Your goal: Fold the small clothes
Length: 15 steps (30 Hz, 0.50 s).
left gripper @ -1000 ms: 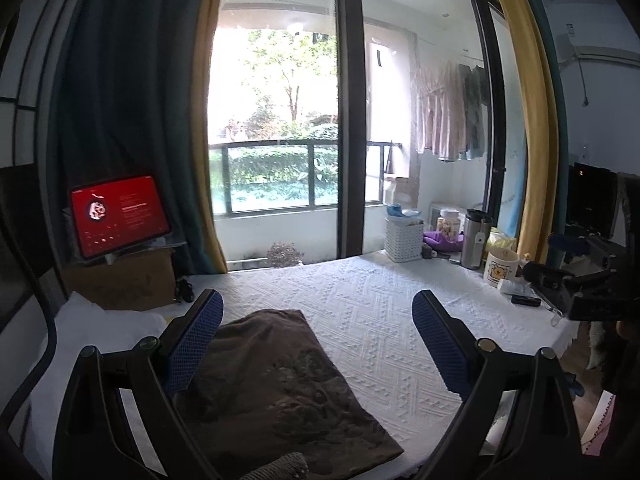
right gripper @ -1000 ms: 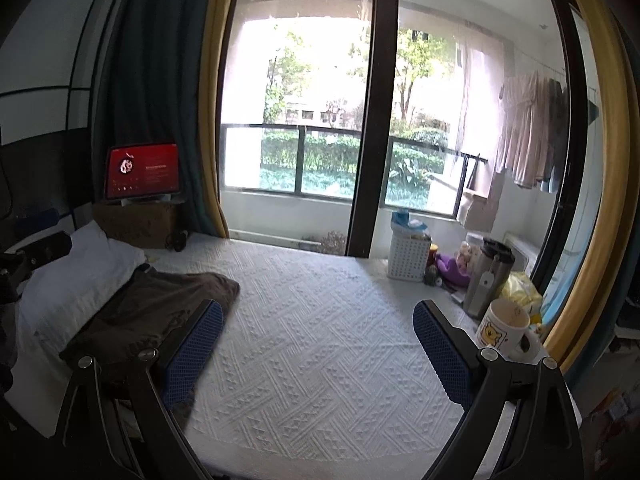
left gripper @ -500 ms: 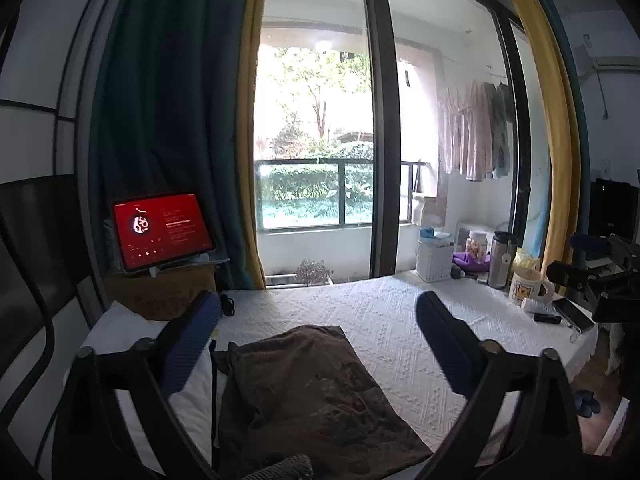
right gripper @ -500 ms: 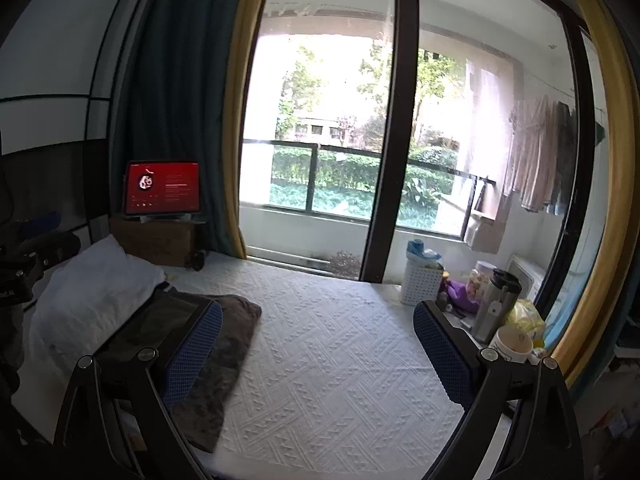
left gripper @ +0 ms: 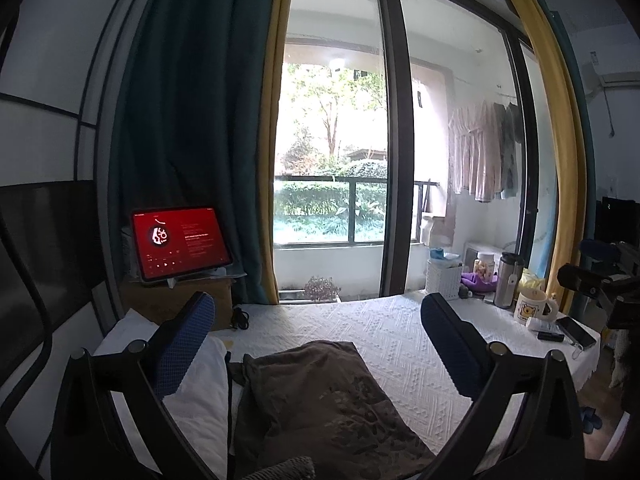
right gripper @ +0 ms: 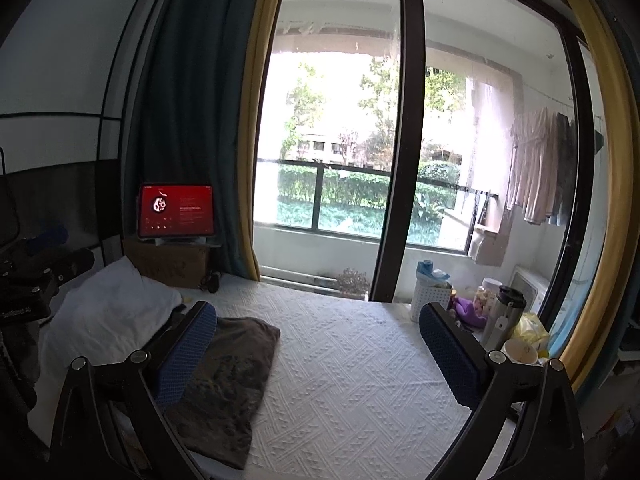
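Both fisheye views look forward, tilted slightly down, across the white textured bedspread point(left gripper: 384, 344) toward the glass balcony door point(left gripper: 340, 160) at twelve o'clock. The left wrist view sits close above the folded brown garment point(left gripper: 328, 404), which fills its six o'clock. The right wrist view stands further right, with the same garment point(right gripper: 232, 376) at seven o'clock. Both share the red-screened tablet point(left gripper: 180, 242) at nine o'clock and the steel tumbler point(right gripper: 502, 312).

Blown-out window point(left gripper: 332, 152) backlight, dim interior, bowed dark fisheye edges
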Motion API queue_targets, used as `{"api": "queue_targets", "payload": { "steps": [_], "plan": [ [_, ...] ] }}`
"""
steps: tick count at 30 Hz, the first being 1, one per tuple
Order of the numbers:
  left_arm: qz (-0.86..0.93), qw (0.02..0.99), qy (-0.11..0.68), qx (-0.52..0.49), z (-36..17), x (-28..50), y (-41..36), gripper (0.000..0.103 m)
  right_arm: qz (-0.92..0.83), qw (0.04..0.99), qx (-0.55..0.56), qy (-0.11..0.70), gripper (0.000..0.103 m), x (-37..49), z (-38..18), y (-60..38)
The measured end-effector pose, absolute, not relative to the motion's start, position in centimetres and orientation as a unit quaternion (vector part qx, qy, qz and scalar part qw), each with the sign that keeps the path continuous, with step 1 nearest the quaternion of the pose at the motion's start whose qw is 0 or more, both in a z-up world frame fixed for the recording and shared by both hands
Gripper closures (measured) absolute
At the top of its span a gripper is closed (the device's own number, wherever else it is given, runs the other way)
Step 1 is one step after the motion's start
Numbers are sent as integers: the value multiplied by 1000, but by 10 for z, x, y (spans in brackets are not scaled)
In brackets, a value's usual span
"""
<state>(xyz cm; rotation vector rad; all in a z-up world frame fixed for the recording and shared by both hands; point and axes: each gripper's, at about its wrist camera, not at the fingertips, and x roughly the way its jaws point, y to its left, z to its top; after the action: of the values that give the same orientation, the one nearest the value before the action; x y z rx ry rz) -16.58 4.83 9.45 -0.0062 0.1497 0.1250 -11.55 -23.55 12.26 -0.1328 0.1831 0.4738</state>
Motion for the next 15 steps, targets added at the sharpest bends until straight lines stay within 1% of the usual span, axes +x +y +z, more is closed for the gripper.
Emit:
{"api": "queue_targets", "payload": {
  "steps": [15],
  "plan": [
    [64, 996, 63, -10, 99, -175, 51, 1, 228, 968, -62, 85, 1, -121, 124, -239]
  ]
}}
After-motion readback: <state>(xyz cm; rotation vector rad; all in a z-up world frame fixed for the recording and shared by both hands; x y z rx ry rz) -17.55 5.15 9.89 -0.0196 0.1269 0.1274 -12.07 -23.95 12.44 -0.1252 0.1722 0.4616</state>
